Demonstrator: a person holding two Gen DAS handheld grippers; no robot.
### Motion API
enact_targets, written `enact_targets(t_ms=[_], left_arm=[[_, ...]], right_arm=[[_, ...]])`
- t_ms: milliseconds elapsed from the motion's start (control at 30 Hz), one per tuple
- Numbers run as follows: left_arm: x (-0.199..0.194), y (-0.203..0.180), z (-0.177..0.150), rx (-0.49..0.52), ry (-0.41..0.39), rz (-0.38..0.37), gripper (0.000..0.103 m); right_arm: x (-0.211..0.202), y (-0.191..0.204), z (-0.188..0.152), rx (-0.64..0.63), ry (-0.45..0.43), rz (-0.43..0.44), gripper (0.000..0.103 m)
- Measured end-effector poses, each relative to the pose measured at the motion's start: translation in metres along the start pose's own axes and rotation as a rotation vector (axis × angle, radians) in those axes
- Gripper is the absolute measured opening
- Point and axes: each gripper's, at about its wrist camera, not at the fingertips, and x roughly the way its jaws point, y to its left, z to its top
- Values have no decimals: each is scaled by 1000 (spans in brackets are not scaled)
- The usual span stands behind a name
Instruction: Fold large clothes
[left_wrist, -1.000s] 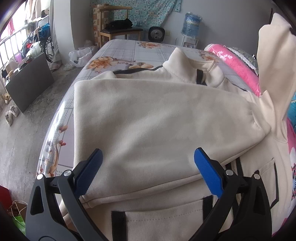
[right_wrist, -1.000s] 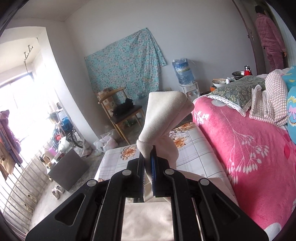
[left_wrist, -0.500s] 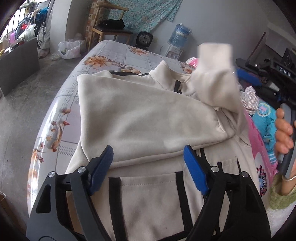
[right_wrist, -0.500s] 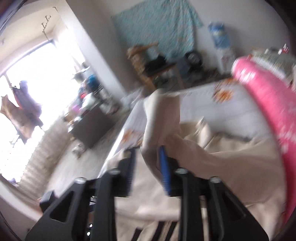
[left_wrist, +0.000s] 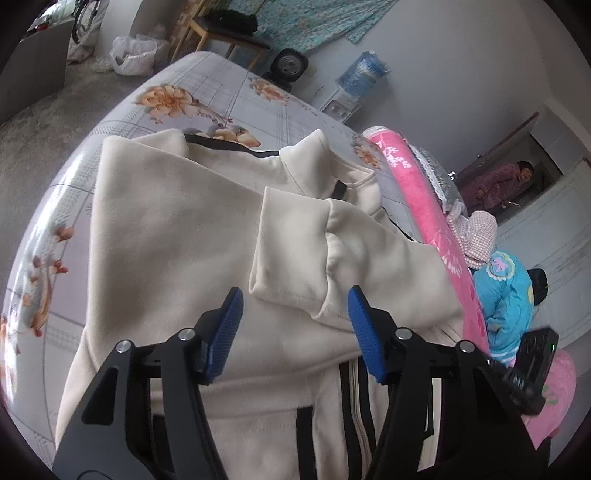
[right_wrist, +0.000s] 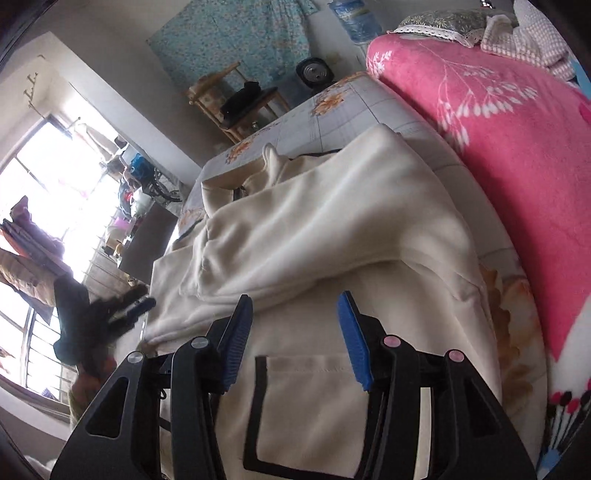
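A cream jacket (left_wrist: 177, 258) with black trim lies flat on the bed (left_wrist: 207, 92), which has a flowered grey sheet, and both sleeves are folded across the jacket's chest. One cuff (left_wrist: 288, 251) rests on top of the jacket just below its collar (left_wrist: 306, 158). A pink blanket (right_wrist: 498, 122) lies on the bed beside the jacket.

The left gripper (left_wrist: 295, 325) hovers over the jacket just short of that cuff. Its jaws have just been closing and now stand about half open, with nothing between the blue pads (left_wrist: 225, 332).

The right gripper (right_wrist: 293, 332) hangs above the jacket near its pocket (right_wrist: 314, 406). Its jaws have just been opening and stand about half open, holding nothing, and the folded sleeve (right_wrist: 314, 229) lies free just beyond them.
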Motion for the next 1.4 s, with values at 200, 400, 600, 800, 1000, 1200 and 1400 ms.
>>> enact_targets(t_ms=[200,400,600,800,1000,1200,1400], left_arm=[[55,-6,25,0,54,138,46],[71,-27,24,86,47,258,11],[19,-52,35,140,-48,182,6],[-60,-53,41,146,-213,187,6],[-30,19,20,-1,-76,221,6],[-37,41,-2,-46,-85,168,6],[-30,49,-11,-39,-63,202,6]], right_arm=[[-1,-23,-25,-12,11,-75,48],[6,-40,-30,17,19,-80,48],[8,-35,-30,-23,23,-100,48],[10,-30,-27,-45,39,-100,50],[13,-19,-25,-78,64,-133,55],[-21,5,-2,-139,69,-29,55],[-23,-7,84,-107,-37,-99,55]])
